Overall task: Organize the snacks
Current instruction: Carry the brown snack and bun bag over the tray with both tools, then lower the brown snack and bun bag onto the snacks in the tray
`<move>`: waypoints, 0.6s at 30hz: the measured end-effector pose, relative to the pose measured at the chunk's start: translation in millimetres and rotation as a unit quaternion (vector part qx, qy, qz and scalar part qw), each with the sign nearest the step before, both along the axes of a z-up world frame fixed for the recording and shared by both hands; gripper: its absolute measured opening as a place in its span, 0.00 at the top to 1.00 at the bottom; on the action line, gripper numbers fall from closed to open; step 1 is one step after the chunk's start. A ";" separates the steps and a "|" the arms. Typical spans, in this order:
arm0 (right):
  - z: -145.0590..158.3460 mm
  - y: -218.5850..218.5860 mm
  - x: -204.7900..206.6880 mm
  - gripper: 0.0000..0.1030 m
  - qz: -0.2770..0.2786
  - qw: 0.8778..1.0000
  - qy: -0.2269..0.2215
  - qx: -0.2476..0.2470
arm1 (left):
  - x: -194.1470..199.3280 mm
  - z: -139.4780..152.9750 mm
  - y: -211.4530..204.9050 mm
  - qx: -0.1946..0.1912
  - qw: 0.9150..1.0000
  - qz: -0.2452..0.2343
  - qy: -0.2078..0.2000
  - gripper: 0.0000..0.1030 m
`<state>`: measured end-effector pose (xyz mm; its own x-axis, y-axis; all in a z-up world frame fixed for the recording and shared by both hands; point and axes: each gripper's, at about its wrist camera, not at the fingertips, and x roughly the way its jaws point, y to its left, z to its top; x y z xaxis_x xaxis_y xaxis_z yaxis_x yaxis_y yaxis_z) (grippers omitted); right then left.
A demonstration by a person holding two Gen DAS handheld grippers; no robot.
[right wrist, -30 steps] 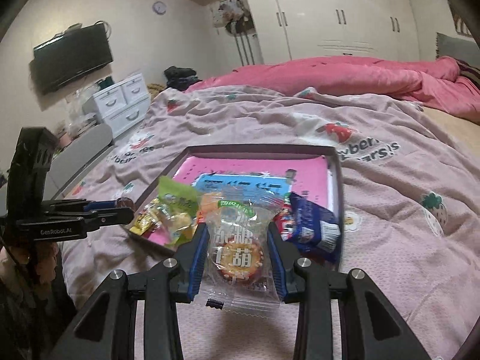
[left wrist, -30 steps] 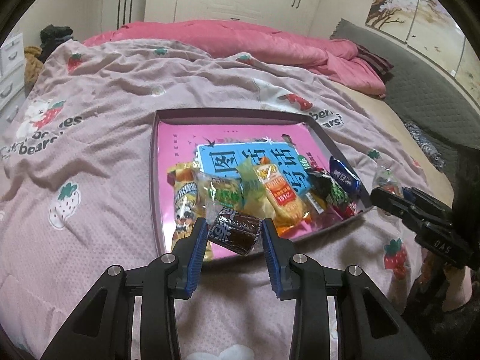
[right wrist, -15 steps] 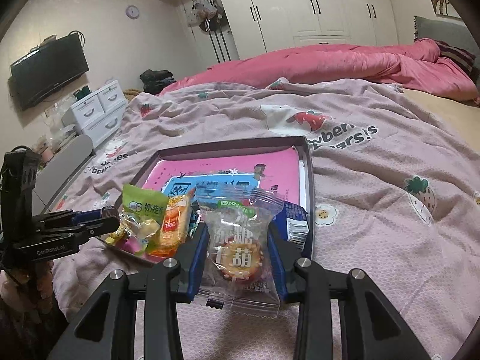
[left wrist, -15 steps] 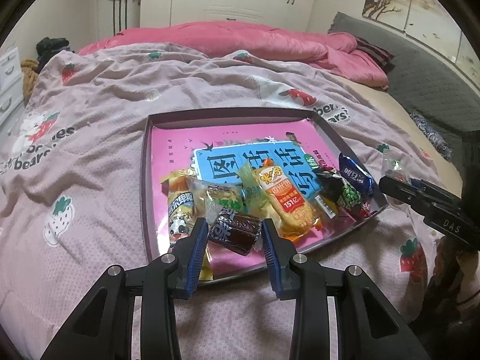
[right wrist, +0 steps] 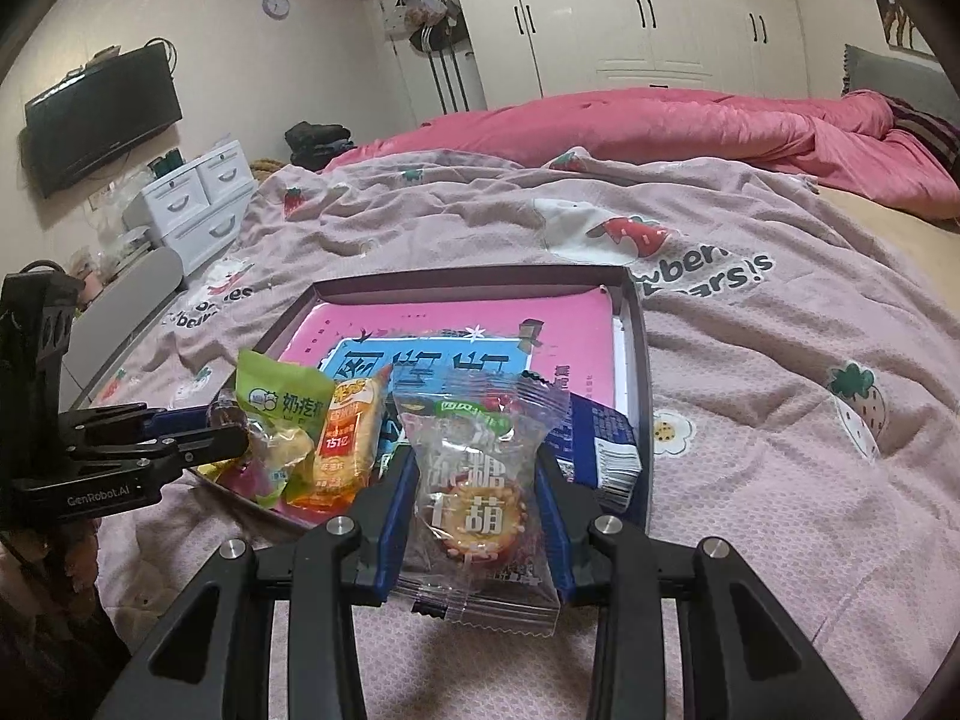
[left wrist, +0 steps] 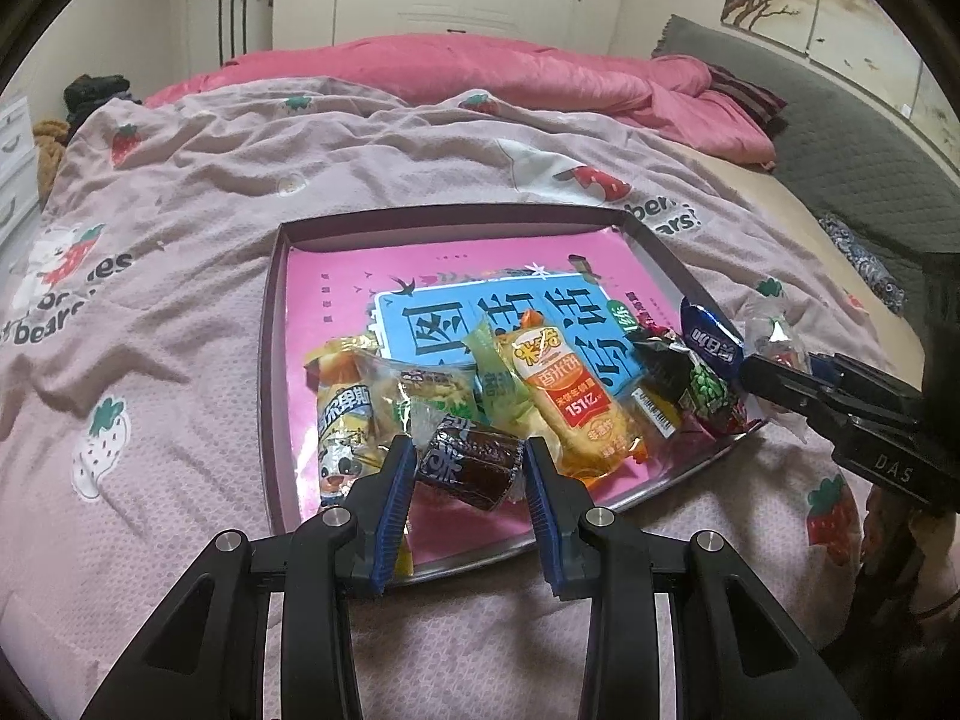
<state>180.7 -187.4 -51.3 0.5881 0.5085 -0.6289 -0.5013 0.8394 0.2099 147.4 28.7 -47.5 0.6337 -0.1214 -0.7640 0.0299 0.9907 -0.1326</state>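
One bed cover [left wrist: 180,312] carries one tray [left wrist: 273,360] holding one pink book [left wrist: 336,276] and about nine snack packets, overlapping and hard to count. The left gripper [left wrist: 469,468] clamps one dark brown snack [left wrist: 474,465] above the tray's 6 o'clock edge. The right gripper [right wrist: 477,504] clamps one clear cracker packet [right wrist: 480,480] at the tray's 5 o'clock corner. Since earlier, the tray looks nearer in both views; both grips are unchanged.
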 end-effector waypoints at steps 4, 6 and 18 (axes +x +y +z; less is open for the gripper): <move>-2.4 5.5 1.5 0.63 0.006 1.000 -0.001 -0.003 | 2.0 -1.8 -0.1 -0.002 1.000 0.000 0.002 0.63; -3.5 8.6 2.6 0.63 0.008 1.000 -0.003 -0.004 | 2.2 -2.0 -0.4 -0.002 1.000 0.000 0.002 0.63; -6.6 18.4 6.6 0.63 0.013 1.000 -0.014 -0.015 | 4.1 -3.6 0.4 -0.004 1.000 0.001 0.003 0.63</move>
<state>187.3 -169.0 -57.9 0.5932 0.5053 -0.6267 -0.5281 0.8318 0.1708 151.5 29.1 -51.0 0.6292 -0.1267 -0.7669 0.0280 0.9897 -0.1405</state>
